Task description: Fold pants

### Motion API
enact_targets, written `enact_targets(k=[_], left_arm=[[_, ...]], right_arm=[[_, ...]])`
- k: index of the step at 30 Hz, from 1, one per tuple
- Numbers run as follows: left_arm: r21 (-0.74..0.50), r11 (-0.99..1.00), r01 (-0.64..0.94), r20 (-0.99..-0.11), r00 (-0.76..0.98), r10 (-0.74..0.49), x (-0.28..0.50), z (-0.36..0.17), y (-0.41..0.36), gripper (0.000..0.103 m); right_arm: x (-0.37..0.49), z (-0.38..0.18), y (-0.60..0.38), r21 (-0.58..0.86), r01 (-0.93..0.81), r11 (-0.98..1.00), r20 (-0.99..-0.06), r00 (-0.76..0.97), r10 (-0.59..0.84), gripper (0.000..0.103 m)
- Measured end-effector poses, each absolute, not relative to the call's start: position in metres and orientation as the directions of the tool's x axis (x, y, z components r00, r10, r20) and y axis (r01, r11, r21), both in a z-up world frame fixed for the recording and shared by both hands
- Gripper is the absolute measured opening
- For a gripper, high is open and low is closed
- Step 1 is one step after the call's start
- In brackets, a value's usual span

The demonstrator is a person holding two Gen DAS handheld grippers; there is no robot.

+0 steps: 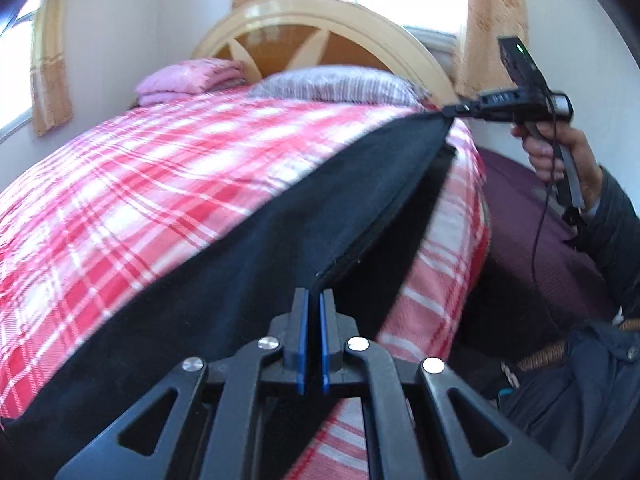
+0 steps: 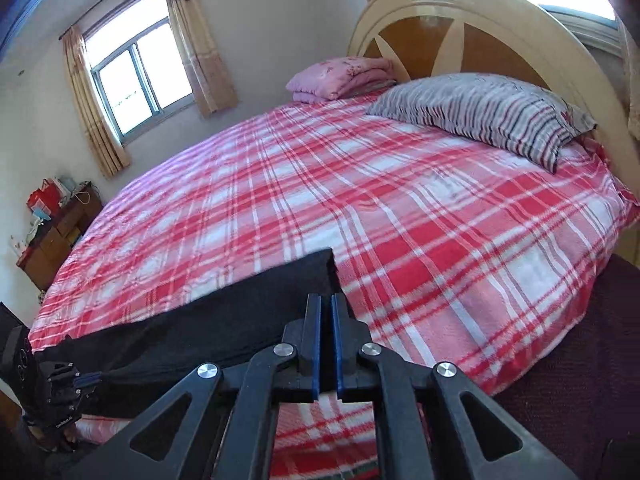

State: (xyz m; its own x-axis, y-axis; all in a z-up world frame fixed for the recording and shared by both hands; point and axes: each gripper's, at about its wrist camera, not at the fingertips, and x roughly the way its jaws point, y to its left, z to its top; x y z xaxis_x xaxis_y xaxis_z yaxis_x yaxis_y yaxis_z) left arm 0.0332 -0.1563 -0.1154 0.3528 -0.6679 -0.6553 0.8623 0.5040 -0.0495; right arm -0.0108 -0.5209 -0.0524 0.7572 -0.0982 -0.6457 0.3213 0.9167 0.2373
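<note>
Two grippers hold the black fabric pants (image 1: 280, 240) stretched in a long band above the red-and-white plaid bedspread (image 1: 140, 184). Left gripper (image 1: 313, 300) has its blue-padded jaws clenched on one end of the cloth; right gripper (image 2: 326, 308) pinches the other end, near the bed's edge. Beyond lie a grey striped pillow (image 2: 488, 112) and a folded pink quilt (image 2: 340, 76) against the cream arched wooden headboard (image 2: 500, 8).

Wide open plaid bedspread (image 2: 360, 208) ahead; blocked at the far end by striped pillow (image 2: 480, 112) and headboard (image 2: 480, 20) (pink folded blanket (image 2: 340, 76) beside).
</note>
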Motion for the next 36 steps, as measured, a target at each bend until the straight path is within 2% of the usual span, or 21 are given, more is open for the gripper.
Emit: enact_targets(k=[4, 8, 10, 13, 15, 17, 19, 22, 23, 25, 27, 28, 32, 36], left_arm=[[-0.034, 0.484, 0.875, -0.707, 0.321, -0.631, 0.028, -0.137, -0.169, 0.006], [-0.060, 0.487, 0.871, -0.701, 0.311, -0.642, 0.032, -0.141, -0.168, 0.007], [-0.069, 0.488, 0.870, -0.697, 0.308, -0.648, 0.032, -0.140, -0.166, 0.012], [-0.042, 0.470, 0.882, -0.695, 0.312, -0.647, 0.021, -0.135, -0.162, 0.030], [-0.049, 0.451, 0.891, -0.671, 0.305, -0.676, 0.013, -0.129, -0.157, 0.042], [-0.071, 0.436, 0.897, -0.673, 0.280, -0.685, 0.011, -0.128, -0.155, 0.048], [-0.087, 0.424, 0.902, -0.688, 0.254, -0.680, 0.012, -0.133, -0.159, 0.048], [-0.130, 0.413, 0.901, -0.711, 0.206, -0.673, 0.015, -0.143, -0.162, 0.048], [-0.134, 0.411, 0.902, -0.708, 0.203, -0.676, 0.014, -0.144, -0.162, 0.049], [-0.141, 0.401, 0.905, -0.703, 0.194, -0.684, 0.013, -0.142, -0.161, 0.052], [-0.147, 0.400, 0.905, -0.698, 0.192, -0.690, 0.012, -0.140, -0.156, 0.052], [-0.144, 0.404, 0.903, -0.695, 0.198, -0.691, 0.012, -0.139, -0.152, 0.052], [-0.140, 0.461, 0.876, -0.665, 0.262, -0.700, 0.017, -0.129, -0.130, 0.052], [-0.116, 0.554, 0.825, -0.632, 0.369, -0.682, 0.028, -0.114, -0.096, 0.054]], right_arm=[[-0.007, -0.076, -0.530, 0.226, 0.347, 0.910, -0.706, 0.702, -0.092, 0.005], [-0.005, -0.082, -0.529, 0.192, 0.342, 0.920, -0.728, 0.679, -0.100, 0.005], [-0.006, -0.081, -0.531, 0.203, 0.358, 0.911, -0.724, 0.682, -0.106, 0.009], [-0.012, -0.072, -0.533, 0.111, 0.444, 0.889, -0.702, 0.668, -0.246, 0.020], [-0.015, -0.063, -0.529, 0.127, 0.432, 0.893, -0.673, 0.699, -0.242, 0.021], [-0.014, -0.056, -0.518, 0.178, 0.366, 0.914, -0.643, 0.746, -0.173, 0.021], [-0.007, -0.054, -0.495, 0.184, 0.276, 0.943, -0.632, 0.768, -0.101, 0.023], [0.014, -0.069, -0.451, 0.171, 0.118, 0.978, -0.676, 0.736, 0.029, 0.033], [0.020, -0.077, -0.437, 0.164, 0.071, 0.984, -0.696, 0.715, 0.064, 0.033], [0.030, -0.097, -0.409, 0.105, 0.009, 0.994, -0.763, 0.642, 0.075, 0.034], [0.026, -0.101, -0.381, -0.071, -0.024, 0.997, -0.771, 0.636, -0.040, 0.034], [0.025, -0.100, -0.376, -0.089, -0.035, 0.995, -0.779, 0.626, -0.048, 0.034], [0.024, -0.081, -0.359, 0.036, -0.110, 0.993, -0.753, 0.650, 0.100, 0.034], [0.044, -0.087, -0.308, 0.004, -0.220, 0.975, -0.747, 0.647, 0.149, 0.034]])
